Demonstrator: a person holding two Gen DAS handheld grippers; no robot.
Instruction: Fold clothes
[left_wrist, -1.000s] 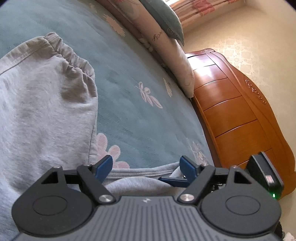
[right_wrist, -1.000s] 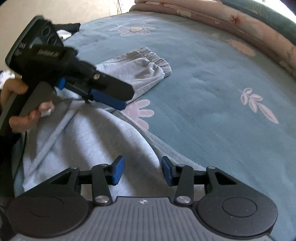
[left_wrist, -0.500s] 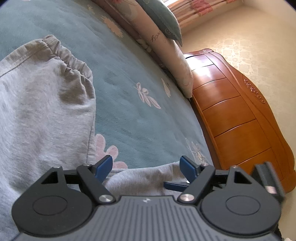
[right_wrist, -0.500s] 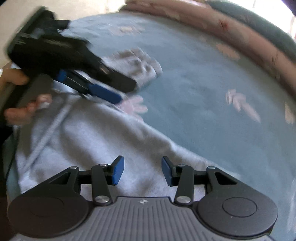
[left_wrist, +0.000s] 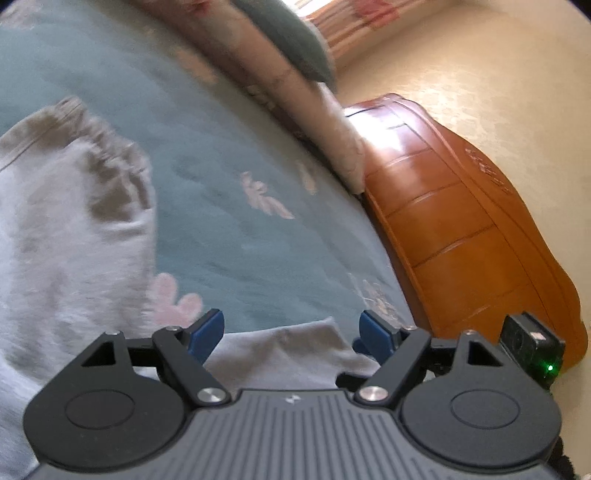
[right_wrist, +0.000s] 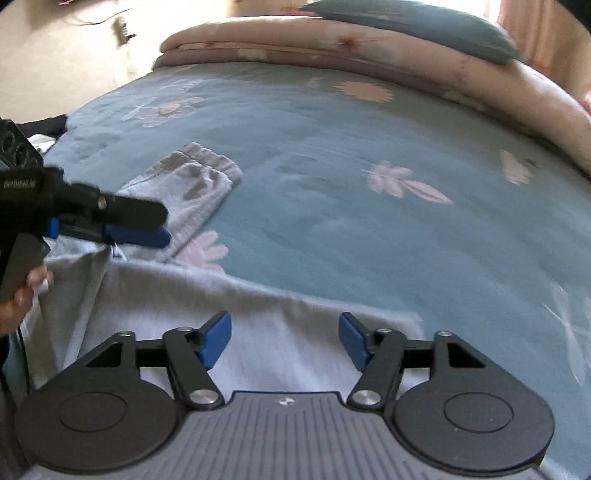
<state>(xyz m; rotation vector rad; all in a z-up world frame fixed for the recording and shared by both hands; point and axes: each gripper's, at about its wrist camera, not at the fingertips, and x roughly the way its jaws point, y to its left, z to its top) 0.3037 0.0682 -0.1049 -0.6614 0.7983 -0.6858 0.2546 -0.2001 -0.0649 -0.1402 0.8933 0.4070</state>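
The right gripper (right_wrist: 285, 338) has just been opening its jaws, which stood much closer together a second ago, and nothing is pinched between them: the grey cloth only lies under the gap. Its view has also swung, so the folded edge now runs across the lower picture rather than slanting up it.

The grey garment (right_wrist: 258, 314) lies on the teal flowered bedspread (right_wrist: 369, 229) at the near side of the bed. Its bulk is spread directly below and ahead of the right gripper. One long piece ending in a gathered cuff (right_wrist: 207, 162) stretches away toward the far left, so the long axis runs from the near edge up and leftward. The left gripper (left_wrist: 291, 332) is also wide open and holds nothing. A near corner of the cloth lies loose between its blue pads, and the cuffed piece lies off to its left. In the right wrist view that left gripper sits just over the cuffed piece, so I judge the left hand (right_wrist: 22, 295) the nearer one for lifting it, while the right is better placed for the body's edge.

Beyond the bedspread a rolled pink quilt (right_wrist: 369, 51) and a dark pillow (right_wrist: 406, 22) line the far side, and a wooden bed frame (left_wrist: 461, 240) curves round at the right.
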